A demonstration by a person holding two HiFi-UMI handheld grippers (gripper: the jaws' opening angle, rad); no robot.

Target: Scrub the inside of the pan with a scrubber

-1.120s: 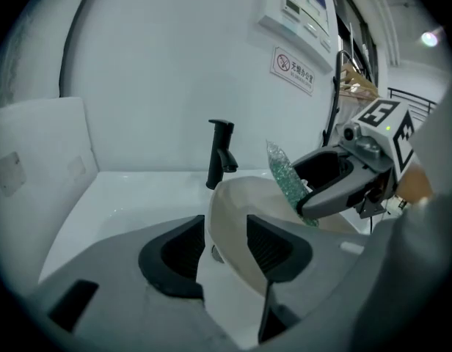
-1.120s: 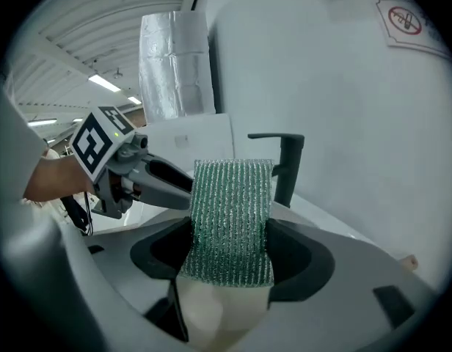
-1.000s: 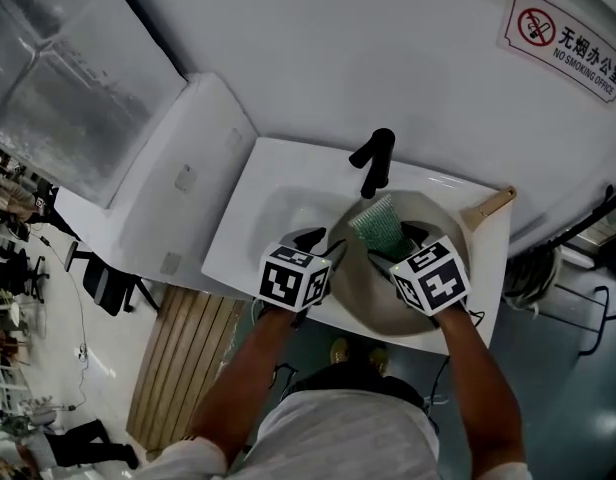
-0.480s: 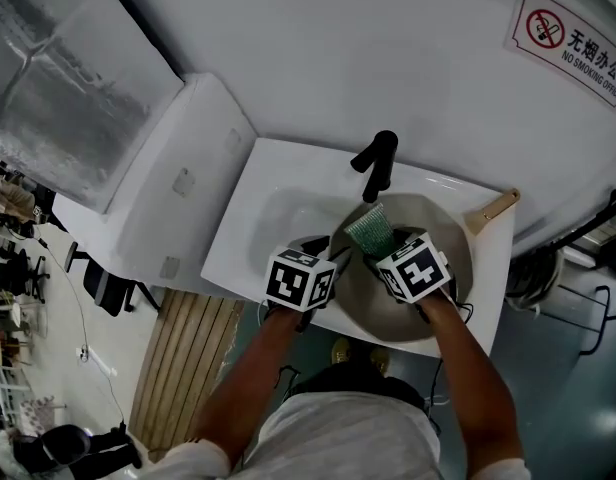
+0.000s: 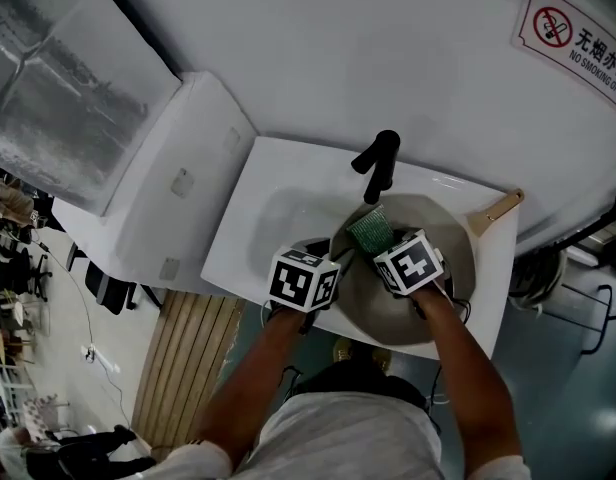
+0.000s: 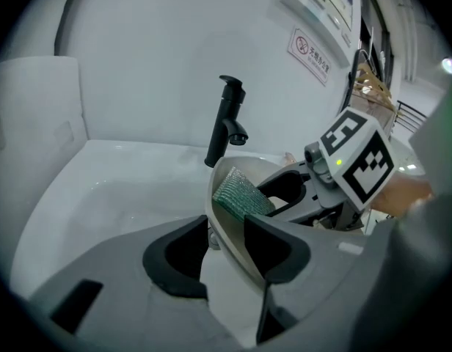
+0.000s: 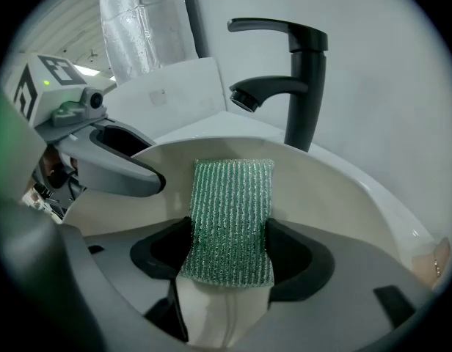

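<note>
A beige pan [image 5: 443, 298] lies in the white sink [image 5: 250, 230], its wooden handle [image 5: 498, 211] pointing to the back right. My right gripper [image 7: 230, 254] is shut on a green scrubber [image 7: 232, 218], which rests flat against the pan's inner wall [image 7: 321, 189], below the faucet. In the head view the scrubber [image 5: 370, 230] shows just beyond the right gripper [image 5: 380, 248]. My left gripper [image 6: 226, 244] straddles the pan's near-left rim [image 6: 224, 222]. Its jaws have just been closing, with one jaw outside the wall and one inside, and a gap still shows beside the rim.
A black faucet [image 5: 378, 163] stands at the sink's back edge, right above the pan. A white cabinet [image 5: 178, 183] adjoins the sink on the left. The white wall behind carries a no-smoking sign [image 5: 578, 38]. Wooden slats [image 5: 183, 368] lie on the floor below.
Both grippers have come down. The right one carried the scrubber a little left and lower into the pan. The left one settled over the pan's rim.
</note>
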